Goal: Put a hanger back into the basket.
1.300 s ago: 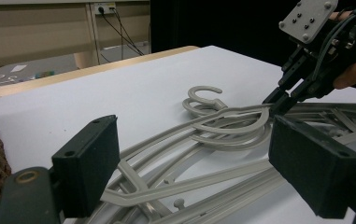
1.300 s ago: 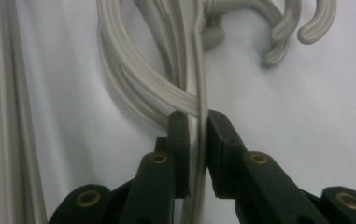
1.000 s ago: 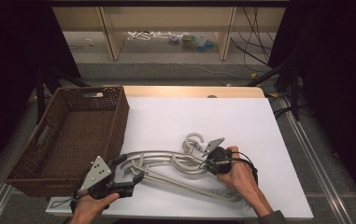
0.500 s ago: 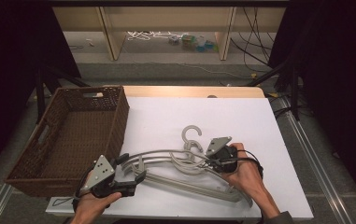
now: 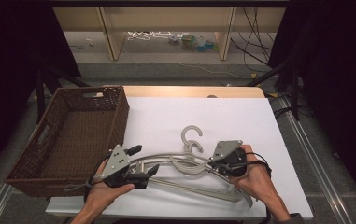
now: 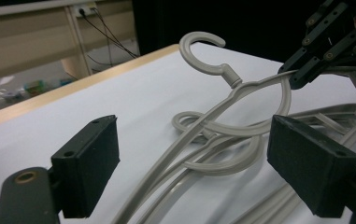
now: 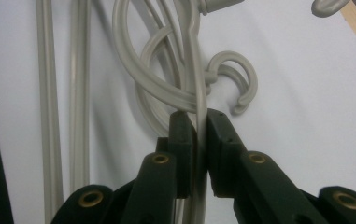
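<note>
Grey hangers in a tangle on the white table, one pinched by the right gripper.

A top hanger (image 5: 192,140) lay over a pile of grey plastic hangers (image 5: 185,165) on the near half of the white table (image 5: 241,116), its hook raised toward the far side. The right gripper (image 5: 211,164) had its jaws closed tight on that hanger's arm, the thin bar squeezed between the pads (image 7: 181,135) in the right gripper view. The left gripper (image 5: 143,161), held in the left hand (image 5: 105,191), sat at the hangers' other end with its jaws spread wide and gripping nothing, the hanger arms running between them. A brown wicker basket (image 5: 119,109) stood at the table's left edge, just beside the left gripper.
</note>
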`<state>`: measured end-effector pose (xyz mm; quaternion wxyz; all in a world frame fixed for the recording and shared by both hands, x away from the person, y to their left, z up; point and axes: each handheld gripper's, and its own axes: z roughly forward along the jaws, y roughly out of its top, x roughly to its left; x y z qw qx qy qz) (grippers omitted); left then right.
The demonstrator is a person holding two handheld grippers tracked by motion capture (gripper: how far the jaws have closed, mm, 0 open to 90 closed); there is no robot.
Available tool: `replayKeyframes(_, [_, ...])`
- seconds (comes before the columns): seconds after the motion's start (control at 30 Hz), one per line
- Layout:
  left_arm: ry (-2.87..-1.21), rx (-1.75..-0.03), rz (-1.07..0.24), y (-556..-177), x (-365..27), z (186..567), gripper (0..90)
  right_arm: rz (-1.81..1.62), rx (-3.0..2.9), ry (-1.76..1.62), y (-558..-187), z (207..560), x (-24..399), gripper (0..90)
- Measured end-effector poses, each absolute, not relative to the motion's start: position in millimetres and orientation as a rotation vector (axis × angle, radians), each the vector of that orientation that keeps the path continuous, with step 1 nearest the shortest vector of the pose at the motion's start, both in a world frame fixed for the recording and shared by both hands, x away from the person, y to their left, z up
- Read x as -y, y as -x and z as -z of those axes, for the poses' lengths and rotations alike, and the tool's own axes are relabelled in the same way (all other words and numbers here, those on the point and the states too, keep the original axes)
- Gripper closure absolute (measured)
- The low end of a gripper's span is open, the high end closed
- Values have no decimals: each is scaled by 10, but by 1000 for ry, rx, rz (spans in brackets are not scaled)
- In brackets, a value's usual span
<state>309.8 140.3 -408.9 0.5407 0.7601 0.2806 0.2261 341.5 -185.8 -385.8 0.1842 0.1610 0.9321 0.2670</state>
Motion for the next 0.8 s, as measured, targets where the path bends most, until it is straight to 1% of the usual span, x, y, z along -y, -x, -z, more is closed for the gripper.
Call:
replayKeyframes(0.13, [-1881,-661,-500,-3194,-1238,4131,177,-745,-2635,-431,-3376,3862,1850,819])
replayKeyframes(0.17, [-1900,-654,-500,-3221,-1204,4140,197,-750,-2639,-425,-3360,3863,1841,819])
replayKeyframes(0.27, [-1935,-649,-489,-3304,-1106,4147,199,-749,-2637,-418,-3350,3855,1832,819])
replayKeyframes(0.3, [-1947,-647,-496,-3330,-1074,4143,230,-746,-2639,-410,-3347,3849,1831,819])
replayKeyframes(0.47, [-1978,-626,-472,-3411,-924,4125,260,-744,-2635,-398,-3336,3838,1821,819])
replayKeyframes(0.6, [-2020,-596,-436,-3436,-835,4141,323,-742,-2633,-381,-3322,3834,1797,819])
replayKeyframes(0.7, [-2050,-557,-430,-3430,-797,4148,332,-745,-2641,-364,-3310,3832,1778,819])
replayKeyframes(0.8, [-2090,-526,-432,-3448,-787,4131,400,-750,-2643,-358,-3293,3825,1751,819])
